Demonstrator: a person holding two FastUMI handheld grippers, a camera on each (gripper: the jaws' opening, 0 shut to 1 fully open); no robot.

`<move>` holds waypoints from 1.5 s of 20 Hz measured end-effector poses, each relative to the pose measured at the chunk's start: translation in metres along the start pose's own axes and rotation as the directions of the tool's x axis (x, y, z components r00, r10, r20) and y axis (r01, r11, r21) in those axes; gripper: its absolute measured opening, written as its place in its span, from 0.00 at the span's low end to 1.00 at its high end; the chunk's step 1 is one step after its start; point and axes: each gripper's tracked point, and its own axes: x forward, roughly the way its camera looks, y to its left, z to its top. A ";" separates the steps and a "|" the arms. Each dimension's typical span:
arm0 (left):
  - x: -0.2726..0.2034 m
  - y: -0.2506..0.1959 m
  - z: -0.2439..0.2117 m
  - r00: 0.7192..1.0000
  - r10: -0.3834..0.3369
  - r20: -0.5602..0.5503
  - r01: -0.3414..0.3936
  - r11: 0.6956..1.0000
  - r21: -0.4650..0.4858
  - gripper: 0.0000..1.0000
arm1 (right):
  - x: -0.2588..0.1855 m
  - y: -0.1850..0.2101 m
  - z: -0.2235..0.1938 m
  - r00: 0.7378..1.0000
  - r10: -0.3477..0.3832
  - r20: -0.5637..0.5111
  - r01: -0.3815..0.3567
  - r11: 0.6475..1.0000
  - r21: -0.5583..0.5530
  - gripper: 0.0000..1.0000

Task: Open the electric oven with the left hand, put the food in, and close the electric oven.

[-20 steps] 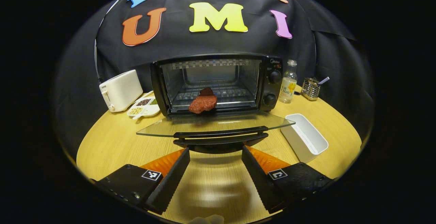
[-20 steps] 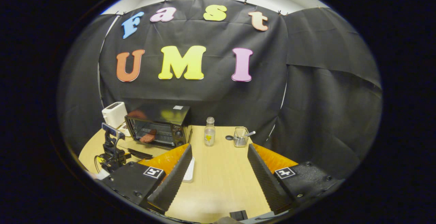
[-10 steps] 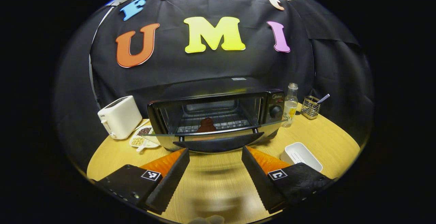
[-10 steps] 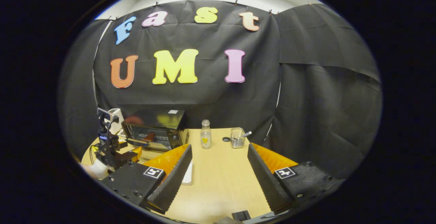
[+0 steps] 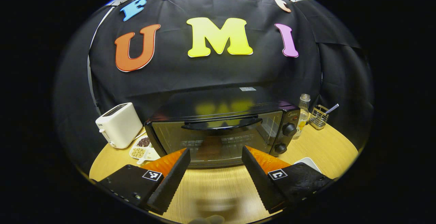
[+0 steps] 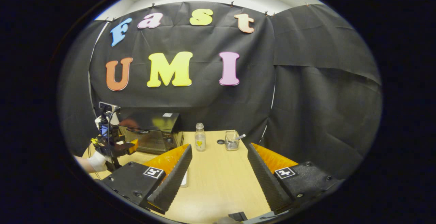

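Black oven point(image 5: 218, 133) shut; left gripper point(image 5: 215, 169) spread before door

A black electric oven point(image 5: 221, 128) is sitting toward the back edge of a round wooden table point(image 5: 218, 190), its glass door standing upright and shut, curved handle across the top. Brownish food point(image 5: 211, 149) is showing dimly through the glass, lying inside.

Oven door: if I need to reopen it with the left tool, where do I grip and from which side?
Take the oven door by its curved bar handle along the top edge. Come from the front, slightly above, with the left tool open. The bar stands off the glass, leaving a gap behind it to hook into.
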 end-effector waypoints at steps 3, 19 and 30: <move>-0.012 -0.002 0.001 1.000 -0.003 0.009 0.003 1.000 -0.012 0.97 | -0.001 0.006 -0.001 1.000 0.019 0.000 -0.019 1.000 -0.005 1.00; -0.247 0.005 0.078 0.967 0.118 0.225 -0.104 0.992 -0.075 0.97 | -0.043 0.035 0.002 0.953 0.296 0.069 -0.292 0.955 -0.057 1.00; -0.446 0.053 0.055 0.911 0.334 0.240 -0.306 0.940 -0.147 0.97 | -0.111 0.040 -0.003 0.895 0.423 0.143 -0.417 0.906 -0.073 1.00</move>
